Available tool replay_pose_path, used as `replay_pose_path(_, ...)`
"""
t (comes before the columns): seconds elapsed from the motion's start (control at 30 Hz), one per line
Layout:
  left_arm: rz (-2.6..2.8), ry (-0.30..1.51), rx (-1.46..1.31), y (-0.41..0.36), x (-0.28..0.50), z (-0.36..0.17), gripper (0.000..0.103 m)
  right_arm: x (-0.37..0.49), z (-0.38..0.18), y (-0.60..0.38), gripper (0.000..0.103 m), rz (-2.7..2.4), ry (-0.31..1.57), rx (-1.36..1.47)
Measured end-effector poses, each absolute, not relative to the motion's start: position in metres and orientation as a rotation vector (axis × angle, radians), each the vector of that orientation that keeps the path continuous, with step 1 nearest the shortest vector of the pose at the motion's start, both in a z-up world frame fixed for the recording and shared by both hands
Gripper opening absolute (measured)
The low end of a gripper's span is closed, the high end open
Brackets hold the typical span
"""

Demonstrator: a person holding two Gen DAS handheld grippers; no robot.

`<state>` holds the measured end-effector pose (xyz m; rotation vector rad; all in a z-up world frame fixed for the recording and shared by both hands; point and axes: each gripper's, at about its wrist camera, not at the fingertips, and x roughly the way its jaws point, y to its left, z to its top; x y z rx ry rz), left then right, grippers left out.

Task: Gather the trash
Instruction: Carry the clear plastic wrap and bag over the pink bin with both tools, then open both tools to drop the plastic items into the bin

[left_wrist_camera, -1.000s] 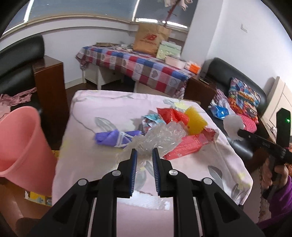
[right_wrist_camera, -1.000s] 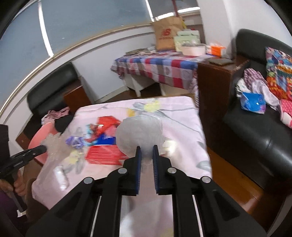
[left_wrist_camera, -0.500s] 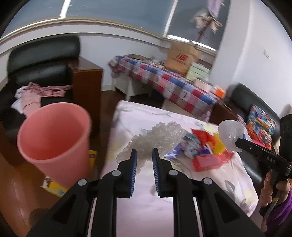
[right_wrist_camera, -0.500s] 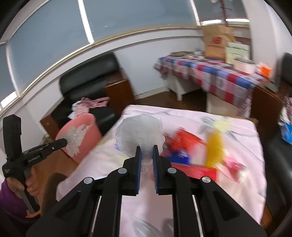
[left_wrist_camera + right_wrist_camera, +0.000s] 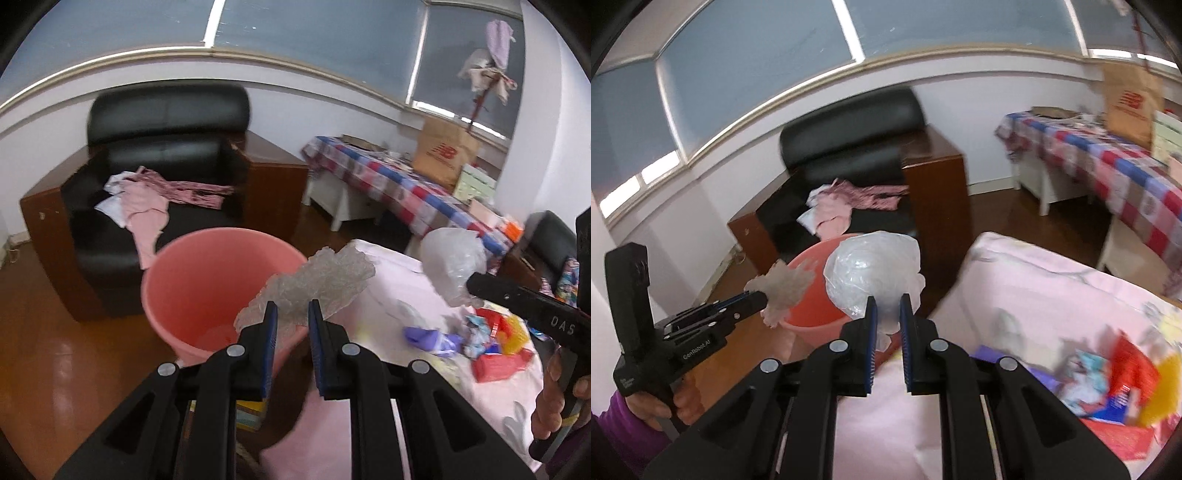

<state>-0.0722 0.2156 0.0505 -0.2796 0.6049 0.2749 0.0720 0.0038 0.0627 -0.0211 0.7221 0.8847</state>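
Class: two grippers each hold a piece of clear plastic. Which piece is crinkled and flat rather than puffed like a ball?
The left gripper's piece; the right gripper holds a rounded bag.

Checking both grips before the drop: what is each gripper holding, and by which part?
Left gripper pinches the crinkled clear plastic wrap by its lower edge. Right gripper pinches the bunched white plastic bag by its bottom end.

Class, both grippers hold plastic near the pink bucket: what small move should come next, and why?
Probably open the left gripper: its crinkled clear plastic already hangs at the pink bucket mouth, while the right gripper with its plastic bag looks farther back.
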Motion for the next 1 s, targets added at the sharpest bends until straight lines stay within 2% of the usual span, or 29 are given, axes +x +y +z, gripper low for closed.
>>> replay_pose_path(0.43, 0.388, 0.701, -0.298, 0.284, -0.049, 0.017, 0.016, 0.082, 0.024, 0.137, 0.012, 0.934, 0.839, -0.186)
replay_pose_path(1.0, 0.44, 0.744, -0.321, 0.313, -0.007, -0.002, 0.018, 0.11, -0.014, 0.193, 0.014, 0.86, 0.924, -0.267)
